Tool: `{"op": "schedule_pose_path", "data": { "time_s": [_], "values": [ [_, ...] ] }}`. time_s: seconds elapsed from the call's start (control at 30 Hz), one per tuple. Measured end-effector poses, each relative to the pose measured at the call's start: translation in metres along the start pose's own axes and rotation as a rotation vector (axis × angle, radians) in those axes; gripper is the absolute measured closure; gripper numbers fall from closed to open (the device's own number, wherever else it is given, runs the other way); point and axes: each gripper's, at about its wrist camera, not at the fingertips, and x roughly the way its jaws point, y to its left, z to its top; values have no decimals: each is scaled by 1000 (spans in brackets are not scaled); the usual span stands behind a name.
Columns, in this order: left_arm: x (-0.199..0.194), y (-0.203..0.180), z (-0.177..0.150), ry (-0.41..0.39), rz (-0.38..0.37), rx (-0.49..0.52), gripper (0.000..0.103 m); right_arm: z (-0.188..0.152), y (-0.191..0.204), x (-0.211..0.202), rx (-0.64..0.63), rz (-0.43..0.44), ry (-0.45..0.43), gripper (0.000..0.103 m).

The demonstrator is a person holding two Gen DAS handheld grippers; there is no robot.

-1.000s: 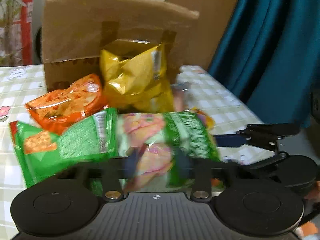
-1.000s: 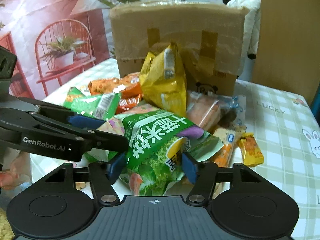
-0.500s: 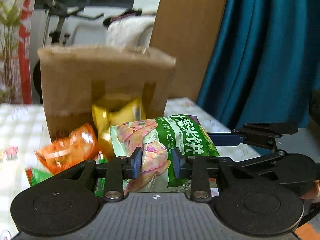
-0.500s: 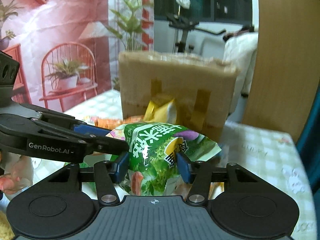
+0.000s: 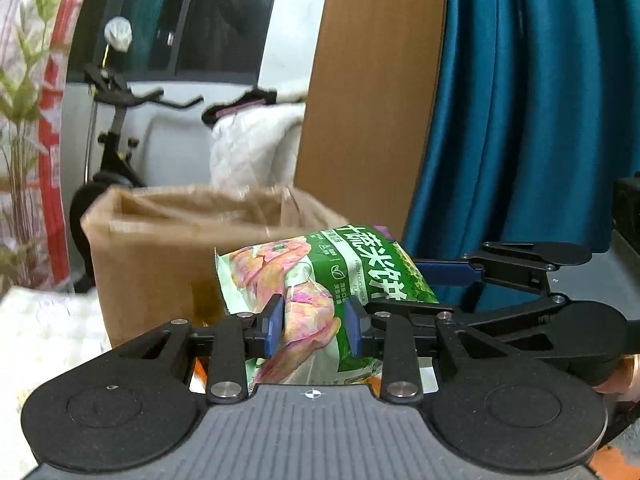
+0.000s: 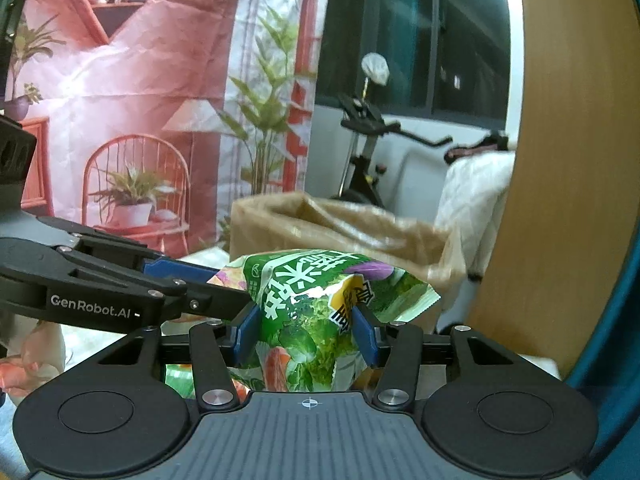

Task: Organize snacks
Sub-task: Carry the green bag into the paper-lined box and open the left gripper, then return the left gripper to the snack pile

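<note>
A green rice-cracker bag (image 5: 328,280) with pink and white print is held in the air by both grippers. My left gripper (image 5: 314,330) is shut on one end of it. My right gripper (image 6: 306,334) is shut on the other end of the green bag (image 6: 308,300). The open cardboard box (image 5: 160,240) stands just behind and below the bag; its open top shows in the right wrist view (image 6: 340,224) too. Each gripper shows from the side in the other's view. The other snacks are almost wholly hidden below the grippers.
A wooden panel (image 5: 372,100) and a teal curtain (image 5: 540,120) stand behind the box on the right. An exercise bike (image 6: 360,152) and a white quilt (image 5: 256,148) are behind it. A checked tablecloth (image 5: 44,328) lies at the lower left.
Both grippers have lifted the green bag up off the snack pile. The box has dropped in view until its open top shows. The yellow and orange bags have gone out of sight below.
</note>
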Motion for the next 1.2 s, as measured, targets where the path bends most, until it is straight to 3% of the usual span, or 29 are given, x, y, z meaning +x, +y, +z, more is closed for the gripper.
{"op": "schedule_pose_path", "data": {
  "time_s": [0.2, 0.43, 0.63, 0.9, 1.0, 1.07, 1.2],
  "values": [
    [27, 22, 50, -49, 38, 41, 70, 46, -24, 38, -40, 17, -69, 56],
    [76, 51, 95, -52, 87, 63, 70, 83, -53, 102, -67, 22, -115, 56],
    [118, 71, 114, 9, 112, 77, 70, 90, -80, 154, -20, 35, -70, 56],
    [149, 85, 108, 92, 106, 34, 68, 79, -103, 203, 46, 53, 38, 53],
    [151, 86, 101, 112, 113, 29, 55, 70, -108, 210, 76, 44, 75, 50],
    [150, 86, 100, 113, 135, 26, 37, 64, -110, 210, 95, 26, 87, 40],
    [137, 90, 99, 104, 156, 2, 28, 54, -114, 200, 139, 2, 96, 32]
  ]
}}
